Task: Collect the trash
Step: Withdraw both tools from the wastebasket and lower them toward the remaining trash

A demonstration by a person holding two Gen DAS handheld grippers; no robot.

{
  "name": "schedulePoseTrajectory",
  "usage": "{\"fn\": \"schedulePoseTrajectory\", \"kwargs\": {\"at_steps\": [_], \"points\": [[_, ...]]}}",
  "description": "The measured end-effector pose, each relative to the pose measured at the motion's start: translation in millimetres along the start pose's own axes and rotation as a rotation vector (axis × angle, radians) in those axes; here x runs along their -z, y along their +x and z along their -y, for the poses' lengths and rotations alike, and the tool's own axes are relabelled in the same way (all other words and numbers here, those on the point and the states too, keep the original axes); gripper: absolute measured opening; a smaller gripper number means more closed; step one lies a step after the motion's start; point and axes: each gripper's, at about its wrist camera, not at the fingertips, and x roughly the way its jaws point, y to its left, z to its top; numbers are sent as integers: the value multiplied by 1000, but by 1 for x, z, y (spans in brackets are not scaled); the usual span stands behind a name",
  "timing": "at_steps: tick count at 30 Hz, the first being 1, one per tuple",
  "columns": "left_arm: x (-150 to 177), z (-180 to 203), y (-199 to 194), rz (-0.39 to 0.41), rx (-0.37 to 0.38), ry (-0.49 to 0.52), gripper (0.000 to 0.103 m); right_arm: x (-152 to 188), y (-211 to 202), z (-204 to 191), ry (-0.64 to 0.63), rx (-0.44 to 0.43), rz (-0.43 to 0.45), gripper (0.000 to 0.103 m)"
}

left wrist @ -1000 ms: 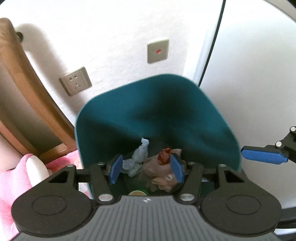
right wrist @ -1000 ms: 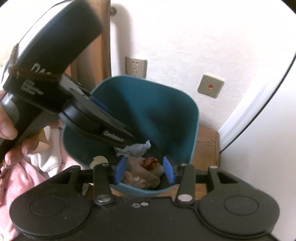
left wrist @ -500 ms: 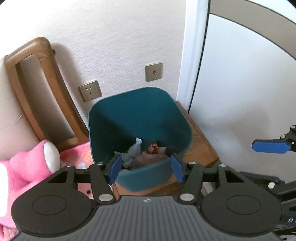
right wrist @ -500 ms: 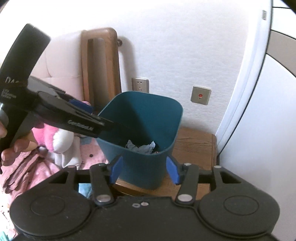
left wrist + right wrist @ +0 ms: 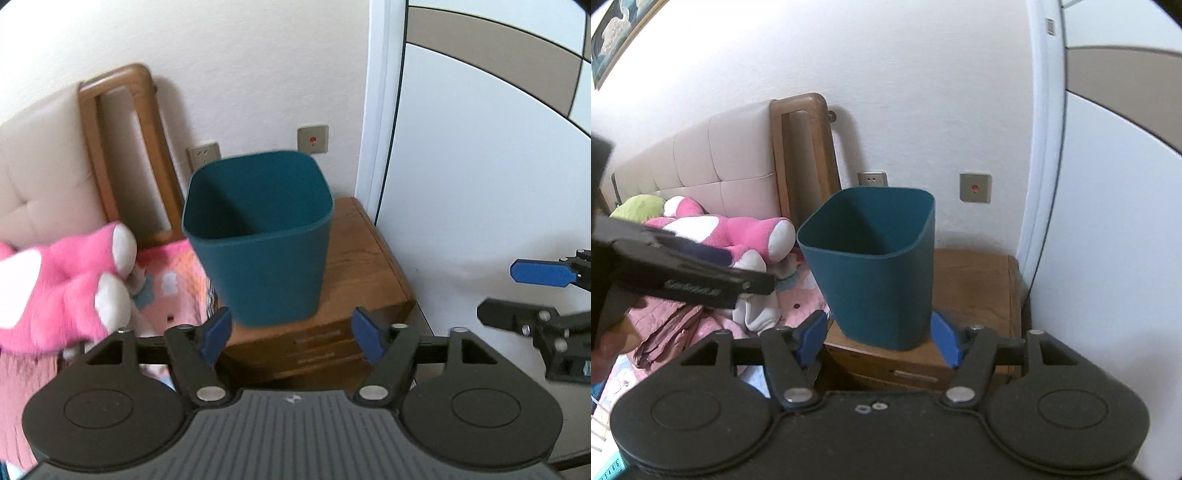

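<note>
A teal plastic bin (image 5: 264,240) stands upright on a wooden nightstand (image 5: 364,266); it also shows in the right wrist view (image 5: 875,266). Its contents are hidden below the rim from here. My left gripper (image 5: 291,334) is open and empty, held back from the bin's near side. My right gripper (image 5: 881,341) is open and empty, also in front of the bin. The right gripper's blue fingertip (image 5: 541,272) shows at the right edge of the left wrist view. The left gripper's body (image 5: 683,273) crosses the left of the right wrist view.
A bed with a pink plush toy (image 5: 738,232), pink bedding (image 5: 173,284) and a padded headboard (image 5: 713,162) lies left of the nightstand. A white wall with a socket (image 5: 872,179) and a switch (image 5: 975,187) is behind. A white wardrobe door (image 5: 480,184) stands at right.
Both grippers have pulled back and up from over the bin. The trash inside, visible a second ago, is now hidden below the rim. Both stay open.
</note>
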Motion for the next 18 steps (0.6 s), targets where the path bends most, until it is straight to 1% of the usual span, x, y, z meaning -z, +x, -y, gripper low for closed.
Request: {"fn": "schedulePoseTrajectory", "kwargs": {"at_steps": [5,7,8,11,13,16,18], "points": [[36,6,-6,-23,11,-58,77,31,-11,18,71,15,-16,68],[50,6,-2,-32,14,-61,80,40,-9,22,91,25,-22,74],[56,6,3,-42,17,-63,80,46,-9,24,100,29,-29,76],[74,1,22,-77,40,-67,80,65,-2,28,120,44,-50,81],[87,-1,39,-105,54,-73,80,79,6,31,133,58,-58,86],[109,-4,71,-152,82,-77,80,104,23,36,158,82,-87,90],[126,-3,97,-206,94,-68,80,124,35,39,174,98,-112,92]]}}
